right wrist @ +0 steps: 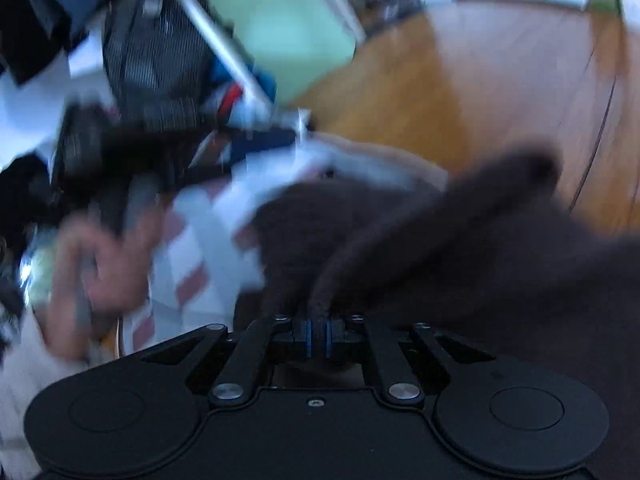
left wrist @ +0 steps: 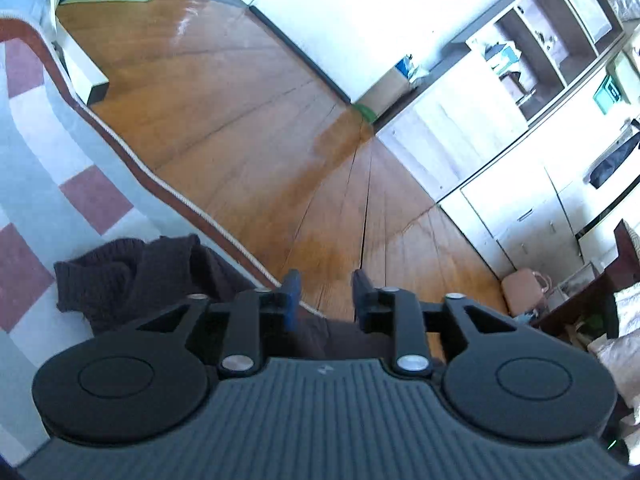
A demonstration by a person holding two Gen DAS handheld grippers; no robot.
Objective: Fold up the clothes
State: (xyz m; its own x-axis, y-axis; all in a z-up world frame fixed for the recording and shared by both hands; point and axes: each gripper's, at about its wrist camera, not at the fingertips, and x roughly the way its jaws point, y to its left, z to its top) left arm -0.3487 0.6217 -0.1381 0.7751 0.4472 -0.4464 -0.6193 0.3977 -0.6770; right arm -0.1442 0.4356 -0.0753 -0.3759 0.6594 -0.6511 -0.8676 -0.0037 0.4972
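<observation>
Your right gripper (right wrist: 318, 338) had its fingers (right wrist: 308, 338) pinched tight on a fold of the dark brown knit sweater (right wrist: 420, 248), the blue pads all but meeting with the wool squeezed between them. From that pinch the garment rose and spread away to the right in a blurred mass, one sleeve-like length reaching toward the wooden floor (right wrist: 460, 80). To the left a person's hand (right wrist: 100, 256) showed, blurred, over the grey-and-pink checked rug (right wrist: 192, 240).

Your left gripper (left wrist: 324, 296) stood partly open, fingers (left wrist: 291, 296) apart and holding nothing; bare floorboards (left wrist: 240, 120) showed through the gap. The sweater (left wrist: 132, 276) lay bunched on the rug (left wrist: 48, 160) just left of and beneath those fingers, near the rug's corded edge, with more dark cloth under the gripper body. White cabinets (left wrist: 500, 184) lined the far side.
</observation>
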